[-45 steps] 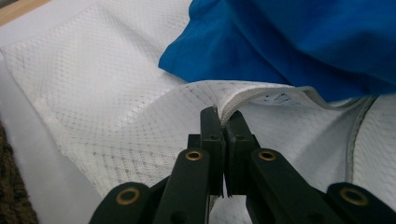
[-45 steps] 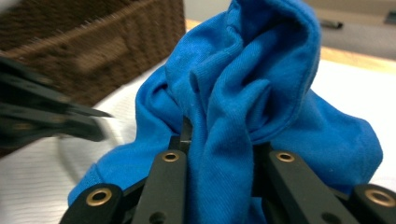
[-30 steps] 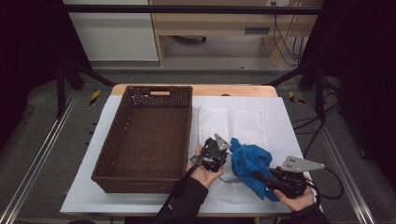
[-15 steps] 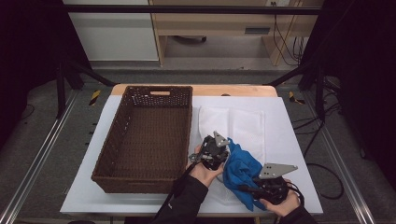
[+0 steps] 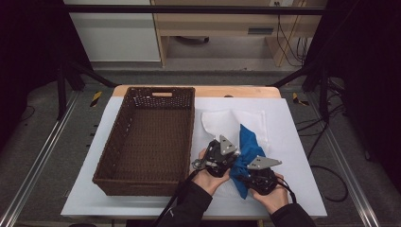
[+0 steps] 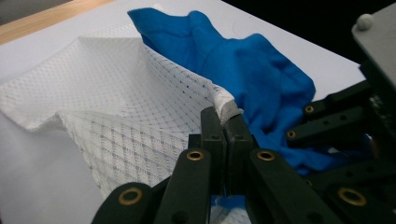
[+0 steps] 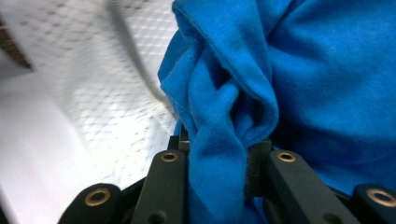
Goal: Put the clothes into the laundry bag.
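Presently, the left tool (image 6: 223, 122) is clenched on the white mesh laundry bag's (image 6: 116, 93) rim; the right tool (image 7: 219, 149) grips the crumpled blue cotton garment (image 7: 299, 70) beside it on the bench (image 5: 302, 142). Next move, judged: feed the garment into the bag's mouth.

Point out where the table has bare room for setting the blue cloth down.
Bare strips: right of the white mesh bag toward the table edge, and inside the wicker basket. Crowded: front centre, around the blue cloth and both grippers.
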Action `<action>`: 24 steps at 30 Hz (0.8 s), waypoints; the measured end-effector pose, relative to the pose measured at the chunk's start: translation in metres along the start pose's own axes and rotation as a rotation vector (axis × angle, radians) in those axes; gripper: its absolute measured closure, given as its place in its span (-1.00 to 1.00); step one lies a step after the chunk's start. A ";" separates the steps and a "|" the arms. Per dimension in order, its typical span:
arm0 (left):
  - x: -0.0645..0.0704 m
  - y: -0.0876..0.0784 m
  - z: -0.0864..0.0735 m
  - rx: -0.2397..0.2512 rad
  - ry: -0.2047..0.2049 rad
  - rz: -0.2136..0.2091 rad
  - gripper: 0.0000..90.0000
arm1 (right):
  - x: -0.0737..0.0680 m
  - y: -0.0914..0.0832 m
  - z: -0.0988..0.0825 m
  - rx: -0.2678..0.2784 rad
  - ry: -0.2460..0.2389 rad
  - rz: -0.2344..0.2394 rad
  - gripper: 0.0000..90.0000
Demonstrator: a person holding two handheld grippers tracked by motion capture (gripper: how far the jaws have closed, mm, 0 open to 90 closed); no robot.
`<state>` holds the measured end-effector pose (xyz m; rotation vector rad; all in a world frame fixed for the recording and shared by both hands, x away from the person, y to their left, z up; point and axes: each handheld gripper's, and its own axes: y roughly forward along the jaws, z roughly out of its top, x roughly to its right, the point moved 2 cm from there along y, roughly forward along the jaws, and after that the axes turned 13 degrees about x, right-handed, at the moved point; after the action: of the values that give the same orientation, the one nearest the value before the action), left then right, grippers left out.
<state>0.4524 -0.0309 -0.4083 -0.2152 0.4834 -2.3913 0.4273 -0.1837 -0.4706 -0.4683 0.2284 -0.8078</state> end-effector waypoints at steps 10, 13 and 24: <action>-0.006 0.003 -0.009 0.005 -0.029 0.004 0.99 | 0.001 0.003 -0.004 0.044 0.003 0.006 0.28; -0.010 0.001 -0.010 0.005 -0.034 0.013 0.98 | -0.001 -0.020 -0.002 0.100 0.011 0.044 0.01; -0.016 0.000 -0.014 -0.002 -0.044 0.023 0.98 | 0.020 -0.059 0.013 0.280 0.068 -0.012 -0.71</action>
<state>0.4607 -0.0166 -0.4211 -0.2608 0.4652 -2.3586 0.4077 -0.2293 -0.4305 -0.1795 0.1720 -0.8532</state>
